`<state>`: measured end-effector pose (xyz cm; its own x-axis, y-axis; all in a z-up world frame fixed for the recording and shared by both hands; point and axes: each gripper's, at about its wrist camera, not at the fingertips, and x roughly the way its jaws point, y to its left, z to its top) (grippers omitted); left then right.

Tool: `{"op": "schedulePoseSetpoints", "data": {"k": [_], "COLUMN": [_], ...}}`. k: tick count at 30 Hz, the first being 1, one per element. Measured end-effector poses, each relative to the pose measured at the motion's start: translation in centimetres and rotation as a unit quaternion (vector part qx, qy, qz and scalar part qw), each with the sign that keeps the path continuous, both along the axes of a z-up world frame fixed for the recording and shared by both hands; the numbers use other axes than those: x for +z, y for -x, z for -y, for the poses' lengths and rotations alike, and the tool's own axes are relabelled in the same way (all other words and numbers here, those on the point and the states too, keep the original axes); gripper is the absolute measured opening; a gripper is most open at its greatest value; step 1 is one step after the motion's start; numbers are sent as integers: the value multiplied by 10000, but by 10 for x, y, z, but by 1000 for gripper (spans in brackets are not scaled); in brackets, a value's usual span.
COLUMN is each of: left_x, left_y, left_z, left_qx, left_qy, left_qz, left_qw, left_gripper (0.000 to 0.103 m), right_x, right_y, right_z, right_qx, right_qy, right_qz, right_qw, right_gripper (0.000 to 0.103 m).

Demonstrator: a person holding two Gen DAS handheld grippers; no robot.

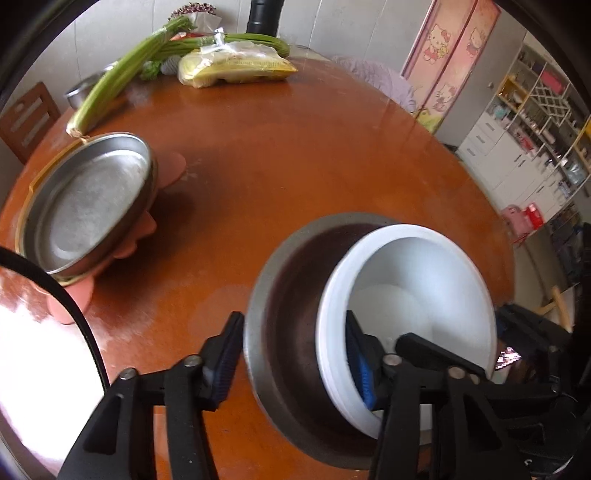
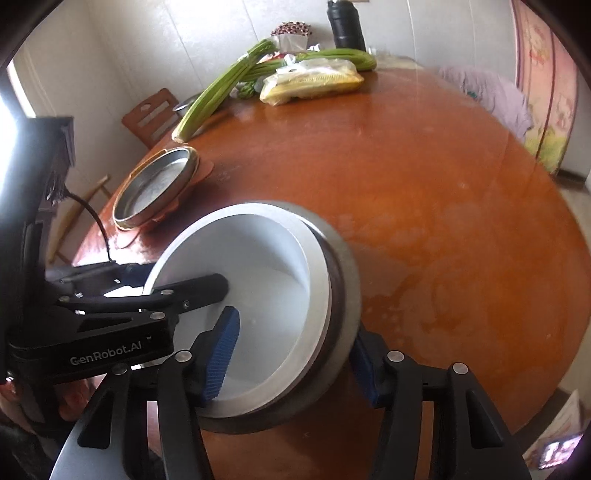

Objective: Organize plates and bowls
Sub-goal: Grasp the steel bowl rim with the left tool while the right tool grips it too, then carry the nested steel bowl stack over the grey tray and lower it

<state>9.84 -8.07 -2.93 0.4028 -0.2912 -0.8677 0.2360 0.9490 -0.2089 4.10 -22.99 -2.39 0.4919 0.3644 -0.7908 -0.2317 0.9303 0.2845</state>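
Note:
A white bowl [image 1: 424, 280] sits tilted inside a steel bowl [image 1: 284, 295] on the round brown table [image 1: 295, 147]. My left gripper [image 1: 295, 358] is open, one finger outside the steel wall, the other inside the white bowl. My right gripper [image 2: 291, 354] is open and straddles the other side, one finger inside the white bowl [image 2: 258, 273], one outside the steel bowl [image 2: 343, 280]. A steel plate [image 1: 96, 199] rests tilted on a pink mat [image 1: 170, 170] at the left; it also shows in the right wrist view [image 2: 155, 188].
Green celery stalks [image 1: 125, 74], a yellow bag of food [image 1: 232, 66] and a black bottle [image 1: 264, 14] lie at the far edge. A wooden chair [image 1: 29, 118] stands at the left. Shelves [image 1: 535, 129] stand at the right.

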Motion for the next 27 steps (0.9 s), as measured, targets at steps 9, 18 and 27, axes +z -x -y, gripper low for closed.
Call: {"op": "schedulePoseSetpoints", "data": {"k": [9, 18, 27], "left_x": [2, 62, 119], "left_y": [-7, -31, -63], "left_z": [-3, -36, -97], "left_qx": [59, 189, 482], "left_qy": [-17, -8, -29], "left_qz": [-48, 307, 655], "left_qw": [10000, 9993, 9967], "left_gripper": [45, 45, 45], "right_x": [4, 61, 118], "right_y": [-7, -29, -70], "right_z": [-6, -34, -91], "right_qx": [-14, 146, 556], "right_qy": [11, 60, 73], "right_qz": [-47, 299, 761], "right_qw": [10000, 9994, 9955], "right_gripper": [57, 57, 57]}}
